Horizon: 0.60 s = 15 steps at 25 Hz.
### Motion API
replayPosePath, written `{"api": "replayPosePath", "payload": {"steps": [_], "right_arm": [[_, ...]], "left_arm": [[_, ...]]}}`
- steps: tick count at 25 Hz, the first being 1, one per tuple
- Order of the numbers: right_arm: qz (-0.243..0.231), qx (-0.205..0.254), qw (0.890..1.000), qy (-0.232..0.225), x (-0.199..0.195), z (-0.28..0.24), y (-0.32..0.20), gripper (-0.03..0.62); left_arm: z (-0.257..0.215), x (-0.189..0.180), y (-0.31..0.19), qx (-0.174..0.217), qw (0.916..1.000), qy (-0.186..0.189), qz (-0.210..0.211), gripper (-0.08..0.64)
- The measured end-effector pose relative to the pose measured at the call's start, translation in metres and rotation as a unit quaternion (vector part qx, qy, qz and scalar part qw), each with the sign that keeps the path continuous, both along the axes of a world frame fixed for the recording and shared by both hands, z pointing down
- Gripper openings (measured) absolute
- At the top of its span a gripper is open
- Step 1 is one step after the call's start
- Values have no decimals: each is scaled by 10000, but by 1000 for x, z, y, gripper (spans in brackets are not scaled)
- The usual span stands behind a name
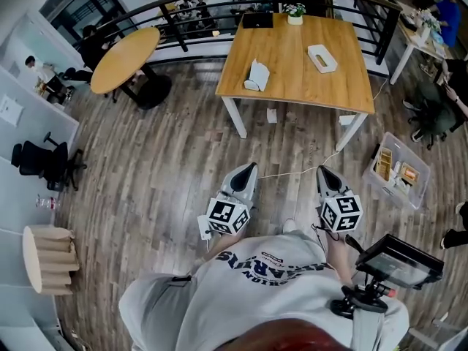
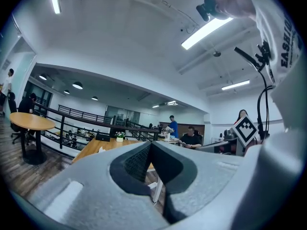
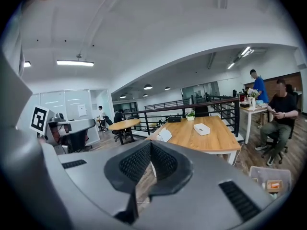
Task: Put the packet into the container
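— Where's the packet?
— The packet lies on the far square worktop, left of a white container. A potted plant stands at the far edge.
— And the tools?
— The left tool and right tool hang over the wood-plank floor, near the person, both pinched together on nothing.
— The room?
— An open office: a round table far left, a clear bin on the floor at right.

- A square wooden surface in the upper centre carries a white packet at its left and a white container toward its right.
- In the lower centre, the left tongs and right tongs point toward it, tips together, over the wood floor.
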State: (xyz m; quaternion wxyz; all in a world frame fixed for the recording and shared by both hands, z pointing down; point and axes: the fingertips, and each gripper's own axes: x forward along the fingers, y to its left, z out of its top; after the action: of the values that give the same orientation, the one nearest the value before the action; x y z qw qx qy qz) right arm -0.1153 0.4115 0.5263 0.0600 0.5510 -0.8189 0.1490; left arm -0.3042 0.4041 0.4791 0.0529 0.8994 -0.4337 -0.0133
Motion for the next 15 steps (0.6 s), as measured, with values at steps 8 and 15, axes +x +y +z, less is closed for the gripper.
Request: {"api": "replayPosePath", "payload": {"steps": [8,15], "right_arm": [[-37,-30,10000,-54,62,0,-45,8],[-196,-57,9997,-92,89,8,-71,8]], "left_arm": [[0,58,-52,-34,9997,-68,-227,2],[1,96,-60,-96,9995,-160,-257,2]]}}
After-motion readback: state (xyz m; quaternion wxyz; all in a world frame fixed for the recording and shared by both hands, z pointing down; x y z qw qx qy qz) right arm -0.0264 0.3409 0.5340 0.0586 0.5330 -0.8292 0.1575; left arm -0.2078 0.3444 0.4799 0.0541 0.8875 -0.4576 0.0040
